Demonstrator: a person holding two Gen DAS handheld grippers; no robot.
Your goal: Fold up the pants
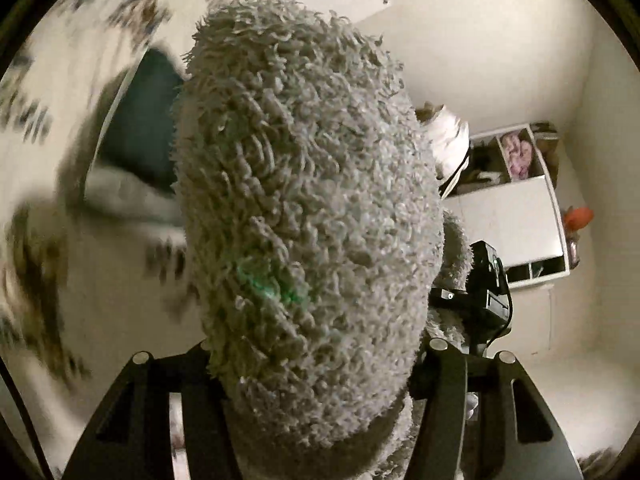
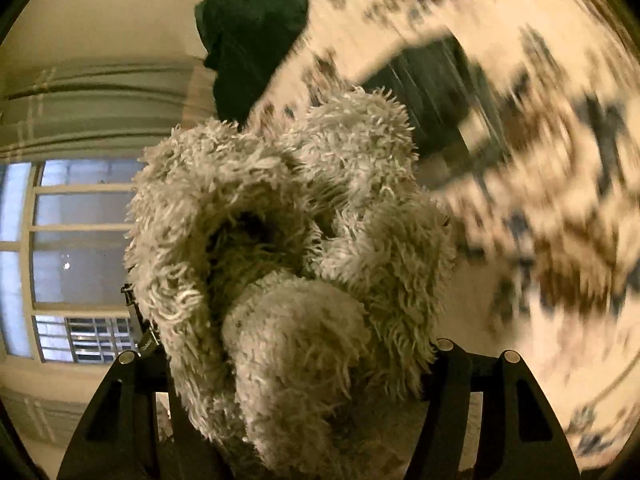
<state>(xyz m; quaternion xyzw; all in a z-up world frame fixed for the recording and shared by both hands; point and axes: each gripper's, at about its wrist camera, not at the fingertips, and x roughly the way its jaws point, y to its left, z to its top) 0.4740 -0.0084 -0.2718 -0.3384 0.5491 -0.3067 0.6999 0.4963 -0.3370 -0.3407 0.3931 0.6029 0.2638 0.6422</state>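
1. The fluffy grey pants are lifted off the patterned bedspread, bunched between the fingers of both grippers. The left gripper is clamped on a thick wad; if the pile compresses, the cloth could slip out.
2. The right gripper pinches a rolled clump, so several layers may be caught and the fold could come out crooked.
3. The bedspread looks blurred, suggesting fast motion; a swing could drag the pants onto the dark garment nearby.
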